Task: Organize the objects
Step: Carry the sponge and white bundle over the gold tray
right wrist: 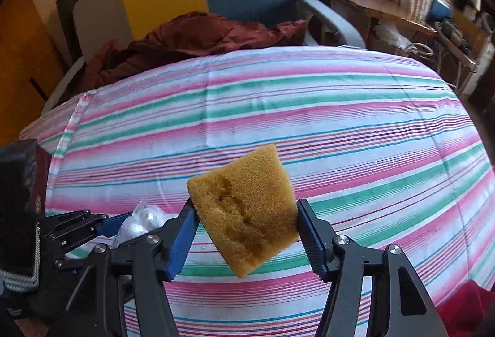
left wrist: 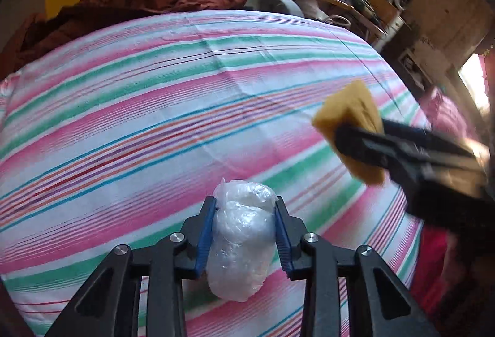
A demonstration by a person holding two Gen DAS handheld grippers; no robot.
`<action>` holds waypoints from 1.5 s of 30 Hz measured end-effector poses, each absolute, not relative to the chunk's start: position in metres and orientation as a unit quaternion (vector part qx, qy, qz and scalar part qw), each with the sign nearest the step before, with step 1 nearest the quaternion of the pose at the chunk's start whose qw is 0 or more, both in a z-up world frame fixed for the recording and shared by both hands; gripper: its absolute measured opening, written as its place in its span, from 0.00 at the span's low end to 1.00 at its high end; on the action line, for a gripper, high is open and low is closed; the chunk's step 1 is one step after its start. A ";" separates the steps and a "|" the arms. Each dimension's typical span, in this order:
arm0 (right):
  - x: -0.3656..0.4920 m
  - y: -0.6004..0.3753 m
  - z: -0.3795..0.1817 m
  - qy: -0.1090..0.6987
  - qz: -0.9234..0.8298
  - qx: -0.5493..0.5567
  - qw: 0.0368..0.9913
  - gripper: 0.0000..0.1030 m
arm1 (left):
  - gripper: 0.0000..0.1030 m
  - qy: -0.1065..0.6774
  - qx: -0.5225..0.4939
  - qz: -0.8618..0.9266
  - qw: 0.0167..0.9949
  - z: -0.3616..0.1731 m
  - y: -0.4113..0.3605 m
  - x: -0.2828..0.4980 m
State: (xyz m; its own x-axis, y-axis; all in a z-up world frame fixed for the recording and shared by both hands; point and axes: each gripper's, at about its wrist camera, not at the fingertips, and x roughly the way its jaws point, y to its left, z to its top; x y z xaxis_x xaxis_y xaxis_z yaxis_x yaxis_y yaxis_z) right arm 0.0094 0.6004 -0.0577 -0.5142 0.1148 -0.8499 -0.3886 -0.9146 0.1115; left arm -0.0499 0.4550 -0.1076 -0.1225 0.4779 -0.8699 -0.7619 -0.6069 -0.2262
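The left claw (left wrist: 245, 207) is clenching a light, crinkly plastic bundle (left wrist: 243, 241) at its middle, above the striped bed (left wrist: 154, 89). The right claw (right wrist: 246, 210) is squeezing a soft yellow sponge (right wrist: 247, 213) by its edges, lifted.

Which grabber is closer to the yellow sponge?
Right. The right gripper is clamped on the yellow sponge, lifted above the striped cloth. The left gripper is off to the side, squeezing a crumpled plastic bundle.

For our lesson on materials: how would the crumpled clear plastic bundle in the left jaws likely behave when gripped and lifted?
The plastic bundle looks crinkled and thin, so probably light and squashy. The left gripper pinches it between blue pads; its glossy film may slip. Its rounded shape might roll on the striped cloth.
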 end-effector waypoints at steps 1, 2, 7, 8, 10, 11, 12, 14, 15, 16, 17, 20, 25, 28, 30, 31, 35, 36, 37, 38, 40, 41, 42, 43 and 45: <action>0.009 0.598 -0.059 0.145 0.858 -0.472 0.143 0.61 | 0.34 0.145 -0.505 0.738 0.423 -0.107 0.449 -0.047; 0.007 0.595 -0.060 0.144 0.857 -0.475 0.136 0.61 | 0.34 0.149 -0.500 0.739 0.426 -0.107 0.439 -0.044; 0.002 0.580 -0.070 0.154 0.853 -0.490 0.092 0.61 | 0.34 0.147 -0.488 0.754 0.414 -0.105 0.400 -0.031; 0.000 0.576 -0.070 0.151 0.854 -0.491 0.085 0.61 | 0.34 0.143 -0.487 0.757 0.412 -0.104 0.390 -0.030; -0.002 0.567 -0.070 0.144 0.857 -0.491 0.066 0.61 | 0.34 0.132 -0.490 0.759 0.408 -0.104 0.378 -0.031; -0.003 0.563 -0.070 0.141 0.858 -0.490 0.059 0.61 | 0.34 0.128 -0.493 0.759 0.404 -0.104 0.372 -0.032; -0.003 0.560 -0.069 0.138 0.859 -0.489 0.053 0.61 | 0.34 0.127 -0.494 0.761 0.402 -0.103 0.369 -0.031; -0.004 0.550 -0.069 0.129 0.861 -0.489 0.042 0.61 | 0.34 0.126 -0.490 0.768 0.394 -0.098 0.358 -0.029; -0.005 0.545 -0.069 0.126 0.863 -0.489 0.036 0.61 | 0.34 0.127 -0.486 0.771 0.391 -0.096 0.356 -0.029; -0.006 0.543 -0.070 0.124 0.863 -0.489 0.032 0.61 | 0.34 0.128 -0.479 0.777 0.387 -0.091 0.350 -0.028; -0.007 0.540 -0.071 0.122 0.863 -0.490 0.028 0.61 | 0.34 0.128 -0.475 0.781 0.385 -0.088 0.349 -0.026; -0.008 0.530 -0.072 0.116 0.863 -0.491 0.017 0.61 | 0.34 0.122 -0.460 0.795 0.376 -0.073 0.336 -0.025; -0.010 0.519 -0.074 0.111 0.864 -0.490 0.007 0.61 | 0.34 0.124 -0.424 0.822 0.359 -0.048 0.310 -0.021; -0.012 0.511 -0.078 0.107 0.863 -0.494 0.004 0.61 | 0.34 0.128 -0.401 0.838 0.346 -0.032 0.292 -0.018; -0.012 0.507 -0.081 0.105 0.860 -0.499 0.004 0.61 | 0.34 0.126 -0.388 0.847 0.340 -0.022 0.280 -0.017; -0.013 0.505 -0.083 0.102 0.858 -0.503 0.005 0.61 | 0.34 0.125 -0.383 0.851 0.336 -0.018 0.274 -0.017; -0.015 0.500 -0.085 0.096 0.855 -0.509 0.011 0.61 | 0.34 0.116 -0.366 0.869 0.313 -0.004 0.246 -0.020; -0.016 0.499 -0.083 0.101 0.855 -0.508 0.012 0.61 | 0.34 0.112 -0.365 0.871 0.309 -0.003 0.240 -0.021; -0.017 0.498 -0.082 0.104 0.855 -0.508 0.013 0.61 | 0.34 0.108 -0.364 0.873 0.304 -0.001 0.233 -0.021; -0.018 0.495 -0.082 0.105 0.855 -0.508 0.015 0.61 | 0.34 0.102 -0.365 0.876 0.299 0.000 0.225 -0.022; -0.020 0.487 -0.080 0.108 0.854 -0.508 0.012 0.61 | 0.34 0.096 -0.367 0.878 0.291 0.000 0.214 -0.023; -0.021 0.483 -0.079 0.108 0.854 -0.508 0.010 0.61 | 0.34 0.093 -0.369 0.879 0.289 -0.001 0.210 -0.024; -0.022 0.477 -0.078 0.109 0.854 -0.508 0.008 0.61 | 0.34 0.088 -0.372 0.879 0.286 -0.003 0.205 -0.025; -0.023 0.474 -0.076 0.111 0.854 -0.508 0.007 0.61 | 0.34 0.083 -0.376 0.878 0.283 -0.004 0.200 -0.026; -0.023 0.465 -0.072 0.115 0.855 -0.505 0.002 0.61 | 0.34 0.073 -0.380 0.879 0.278 -0.007 0.189 -0.028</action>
State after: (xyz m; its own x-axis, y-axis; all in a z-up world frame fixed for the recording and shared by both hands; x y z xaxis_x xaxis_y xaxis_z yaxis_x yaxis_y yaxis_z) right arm -0.0233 0.4647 -0.0721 -0.4903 -0.1129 -0.8642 -0.1200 -0.9734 0.1953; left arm -0.0279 0.1890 -0.0073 -0.5554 0.4343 -0.7092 -0.5448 -0.8343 -0.0842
